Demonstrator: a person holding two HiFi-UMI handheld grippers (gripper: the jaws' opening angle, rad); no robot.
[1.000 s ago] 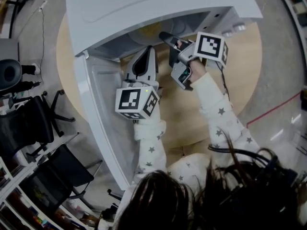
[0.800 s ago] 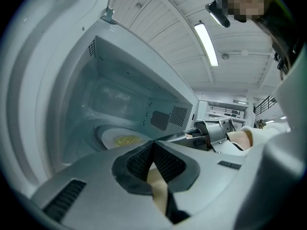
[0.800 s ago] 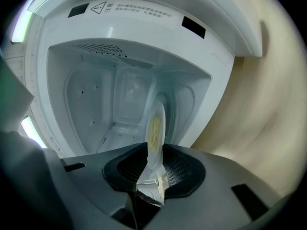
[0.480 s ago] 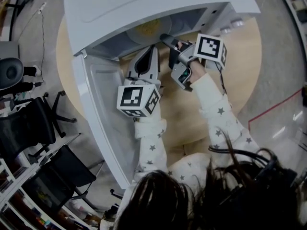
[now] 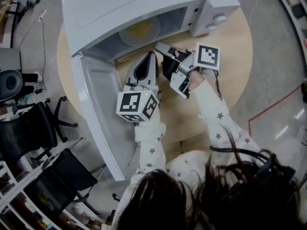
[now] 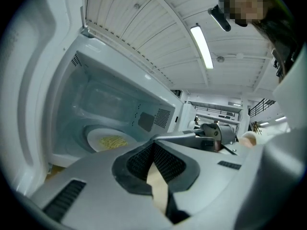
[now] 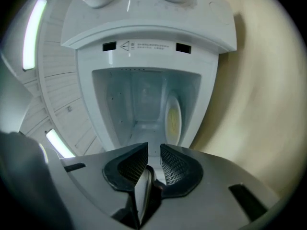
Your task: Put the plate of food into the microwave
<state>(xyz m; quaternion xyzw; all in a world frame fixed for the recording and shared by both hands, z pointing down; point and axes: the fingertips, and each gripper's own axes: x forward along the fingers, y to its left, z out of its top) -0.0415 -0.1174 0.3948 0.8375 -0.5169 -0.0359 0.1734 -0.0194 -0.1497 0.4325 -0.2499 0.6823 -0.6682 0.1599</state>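
Observation:
The white microwave [image 5: 120, 4] stands open on the round wooden table [image 5: 230, 56], its door [image 5: 98, 114] swung out to the left. Inside it lies a white plate of yellow food [image 5: 139, 30], seen flat on the floor of the cavity [image 6: 111, 140] and edge-on at the right in the right gripper view [image 7: 172, 119]. My left gripper [image 5: 149, 55] sits just outside the opening, its pads meeting at the tips [image 6: 153, 145] with nothing between them. Beside it, my right gripper [image 5: 160, 47] points into the cavity, its pads a narrow gap apart [image 7: 153, 155] and holding nothing.
The microwave's knobs [image 5: 216, 20] are at the right of its front. Black office chairs [image 5: 38, 128] stand on the floor left of the open door. A red line [image 5: 273, 109] runs across the floor at the right.
Both grippers have drawn back a little from the microwave's opening toward the person. The right gripper's tip has come out of the mouth. The plate stays inside.

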